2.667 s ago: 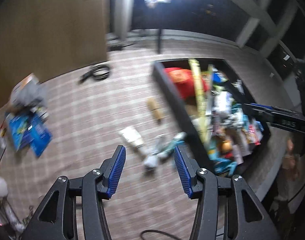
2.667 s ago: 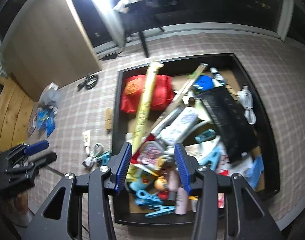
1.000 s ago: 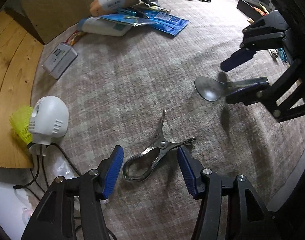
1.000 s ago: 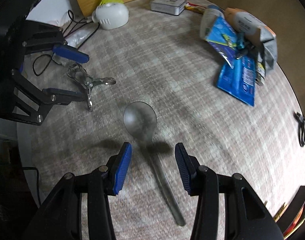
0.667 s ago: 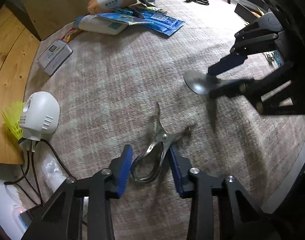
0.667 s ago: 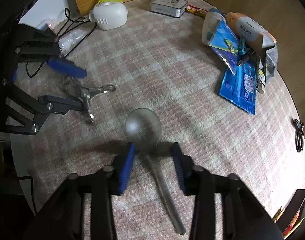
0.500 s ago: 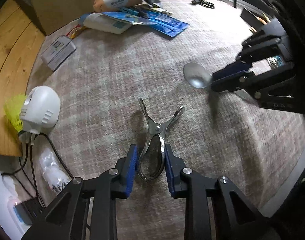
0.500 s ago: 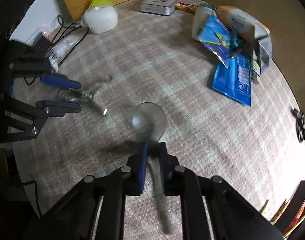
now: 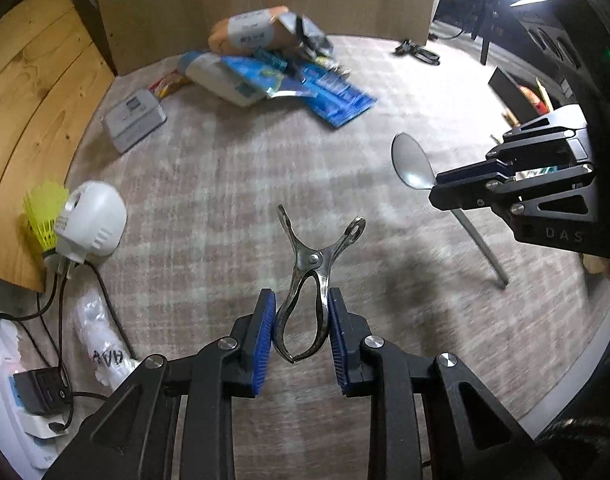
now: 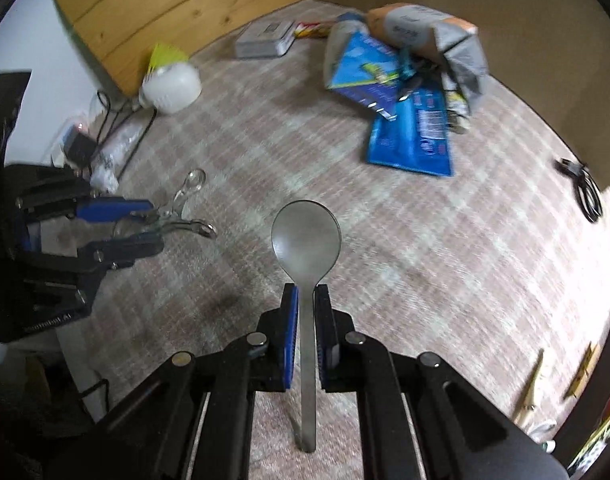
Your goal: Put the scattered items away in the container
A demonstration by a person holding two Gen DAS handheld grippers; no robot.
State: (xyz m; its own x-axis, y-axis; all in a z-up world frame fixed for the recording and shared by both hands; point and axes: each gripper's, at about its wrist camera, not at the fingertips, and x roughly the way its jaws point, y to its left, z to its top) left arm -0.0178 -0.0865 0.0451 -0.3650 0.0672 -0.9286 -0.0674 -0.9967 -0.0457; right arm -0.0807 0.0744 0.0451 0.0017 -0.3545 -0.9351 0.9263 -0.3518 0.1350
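Note:
My left gripper is shut on a metal spring clamp, gripping its looped handles, and holds it above the carpet with its jaws pointing away. My right gripper is shut on the handle of a metal spoon, bowl pointing forward, lifted off the carpet. The left wrist view shows the right gripper with the spoon at the right. The right wrist view shows the left gripper with the clamp at the left. A corner of the black container shows at the far right.
A pile of blue packets and bags lies at the back by a cardboard wall. A grey box, a white plug-in device, a yellow shuttlecock and cables sit at the left. A black cable lies at the right.
Both grippers came from the container to the carpet. The left closed on the clamp, the right closed on the spoon, and both items are now lifted.

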